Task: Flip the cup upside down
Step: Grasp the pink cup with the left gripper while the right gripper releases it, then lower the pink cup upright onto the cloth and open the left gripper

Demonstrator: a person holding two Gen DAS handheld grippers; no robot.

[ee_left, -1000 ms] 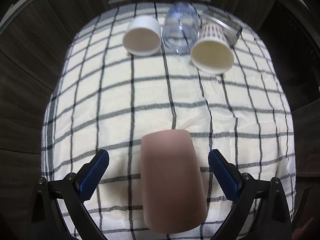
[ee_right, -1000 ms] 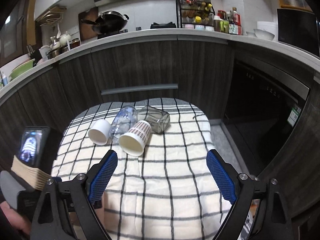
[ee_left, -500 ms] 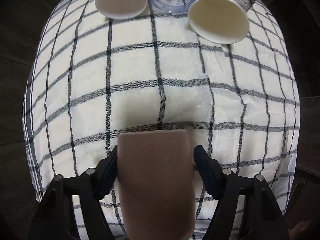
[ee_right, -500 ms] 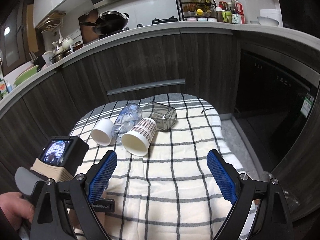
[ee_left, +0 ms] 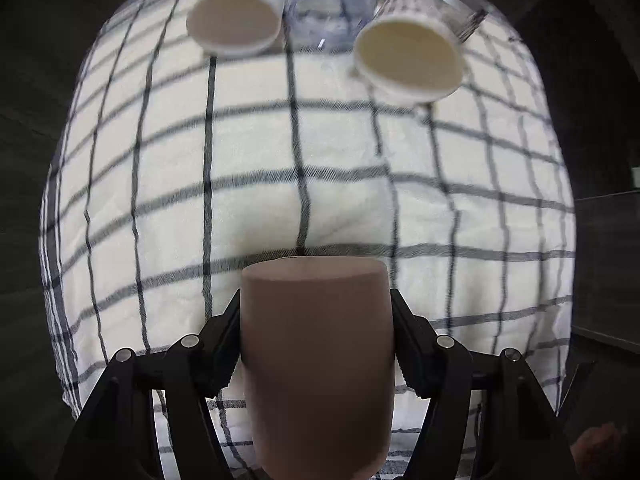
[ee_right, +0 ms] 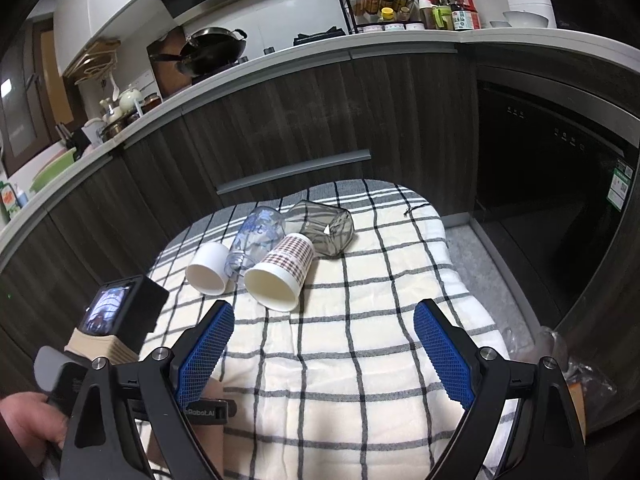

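Note:
A pinkish-brown cup fills the bottom middle of the left wrist view, its closed end pointing away from the camera. My left gripper is shut on its sides and holds it over the near part of the checked cloth. In the right wrist view my right gripper is open and empty above the cloth. The left gripper's body and camera show at lower left there; the cup is mostly hidden behind the right gripper's left finger.
At the cloth's far end lie a white cup, a clear plastic bottle, a checked paper cup and a dark glass jar, all on their sides. Dark cabinets stand behind, an appliance at right.
My left gripper closed from open onto the pinkish-brown cup. The view then shifted, with the cups at the far end now lower in the frame. The right gripper stayed open.

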